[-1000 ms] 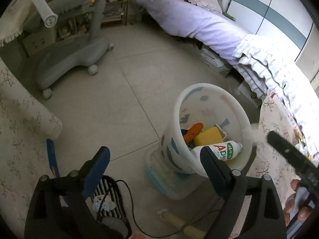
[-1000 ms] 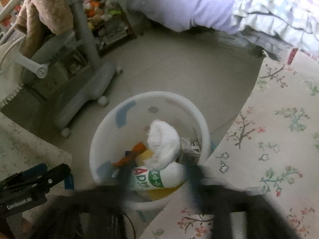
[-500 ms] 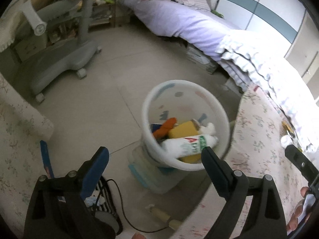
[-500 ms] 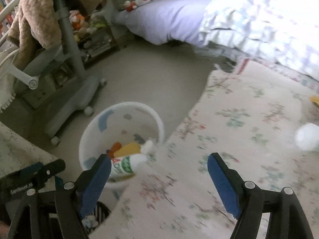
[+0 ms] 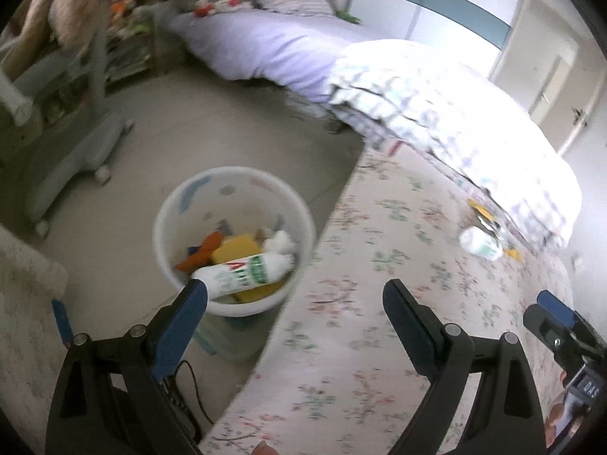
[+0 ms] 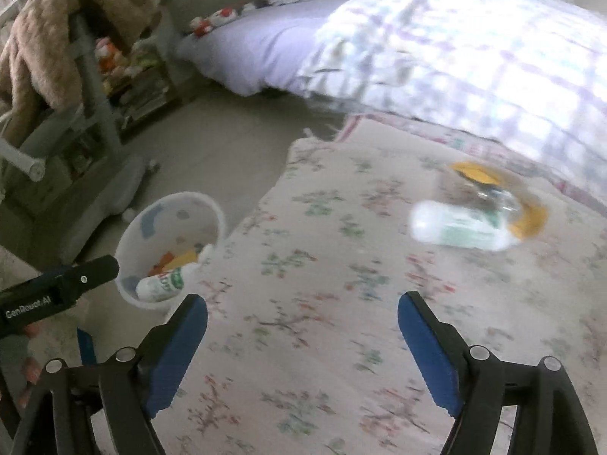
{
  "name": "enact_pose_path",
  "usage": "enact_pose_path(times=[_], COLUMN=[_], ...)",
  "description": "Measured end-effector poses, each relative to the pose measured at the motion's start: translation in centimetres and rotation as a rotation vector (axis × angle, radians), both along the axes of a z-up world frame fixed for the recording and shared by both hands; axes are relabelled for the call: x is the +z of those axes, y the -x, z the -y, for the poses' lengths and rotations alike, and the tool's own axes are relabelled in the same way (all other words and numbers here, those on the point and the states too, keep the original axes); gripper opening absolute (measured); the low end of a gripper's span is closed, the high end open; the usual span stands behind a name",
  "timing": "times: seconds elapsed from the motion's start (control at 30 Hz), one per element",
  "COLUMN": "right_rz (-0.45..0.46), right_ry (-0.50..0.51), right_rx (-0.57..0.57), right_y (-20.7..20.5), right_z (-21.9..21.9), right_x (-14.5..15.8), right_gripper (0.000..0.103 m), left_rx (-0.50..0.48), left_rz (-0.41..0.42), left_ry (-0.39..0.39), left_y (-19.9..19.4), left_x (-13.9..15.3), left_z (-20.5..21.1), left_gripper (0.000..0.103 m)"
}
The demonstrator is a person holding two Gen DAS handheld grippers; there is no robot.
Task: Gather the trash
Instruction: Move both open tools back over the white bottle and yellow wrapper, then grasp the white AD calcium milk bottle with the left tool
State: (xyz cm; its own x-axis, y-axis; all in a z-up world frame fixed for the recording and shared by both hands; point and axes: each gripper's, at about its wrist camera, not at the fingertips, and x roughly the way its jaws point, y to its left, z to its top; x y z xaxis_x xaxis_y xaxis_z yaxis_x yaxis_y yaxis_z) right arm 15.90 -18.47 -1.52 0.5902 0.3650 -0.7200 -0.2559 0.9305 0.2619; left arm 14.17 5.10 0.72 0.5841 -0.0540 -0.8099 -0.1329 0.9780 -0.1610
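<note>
A white trash bin (image 5: 189,204) (image 6: 131,235) stands on the floor beside the floral-covered table (image 5: 364,341) (image 6: 322,341). It holds a white bottle with green label (image 5: 246,273), a yellow sponge, orange scraps and a white wad. On the table lie a white-green bottle (image 6: 459,231) (image 5: 480,244) and yellow wrappers (image 6: 527,216) beside it. My left gripper (image 5: 296,295) is open and empty, above the table's edge by the bin. My right gripper (image 6: 303,311) is open and empty over the table, short of the bottle.
A bed with a lilac sheet (image 5: 265,41) and a checked quilt (image 6: 474,49) lies behind the table. A grey wheeled stand (image 5: 79,144) draped with a brown blanket stands at the left. A black cable (image 5: 197,394) runs on the floor under the bin.
Both grippers have swung right, from over the bin to over the table. The white wad dropped from the right gripper into the bin. The table bottle has come into view.
</note>
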Motion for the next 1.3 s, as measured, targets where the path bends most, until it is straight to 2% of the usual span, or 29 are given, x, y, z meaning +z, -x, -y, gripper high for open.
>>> enact_pose_path(times=[0.23,0.5,0.73,0.97,1.17,1.23,1.3], right_rz=[-0.032,-0.051,-0.102,-0.152,-0.197,-0.201,-0.199], right_ry=[-0.07,-0.112,-0.189,-0.224,-0.27,-0.246,-0.206], right_rx=[-0.121,-0.268,-0.419,-0.52,-0.551,-0.543,-0.535], right_y=[0.3,-0.9,-2.6,-3.9,-4.0,-4.0,-3.9], right_z=[5.9,12.3,18.4,21.2,22.4,22.6,22.8], right_x=[0.0,-0.7,-2.8,-5.4,-6.9,-7.1,-7.3], right_gripper=[0.087,0.088,0.088,0.088,0.088,0.088,0.088], left_rx=[-0.108,-0.183,-0.23,-0.309,-0.543,-0.631,-0.73], left_rz=[0.029,0.037,0.053,0.062,0.116,0.118,0.082], left_ry=[-0.072,-0.053,-0.016,0.022,-0.043,-0.08,-0.135], left_y=[-1.1,-4.1,-7.7,-10.6,-13.5,-14.0,-14.8], left_x=[1.8,1.9,-0.7,-4.7,-5.0,-5.2,-6.2], left_z=[4.6,10.0,14.1,18.8,23.9,25.6,27.6], left_gripper=[0.095,0.095,0.095,0.095,0.095,0.094,0.091])
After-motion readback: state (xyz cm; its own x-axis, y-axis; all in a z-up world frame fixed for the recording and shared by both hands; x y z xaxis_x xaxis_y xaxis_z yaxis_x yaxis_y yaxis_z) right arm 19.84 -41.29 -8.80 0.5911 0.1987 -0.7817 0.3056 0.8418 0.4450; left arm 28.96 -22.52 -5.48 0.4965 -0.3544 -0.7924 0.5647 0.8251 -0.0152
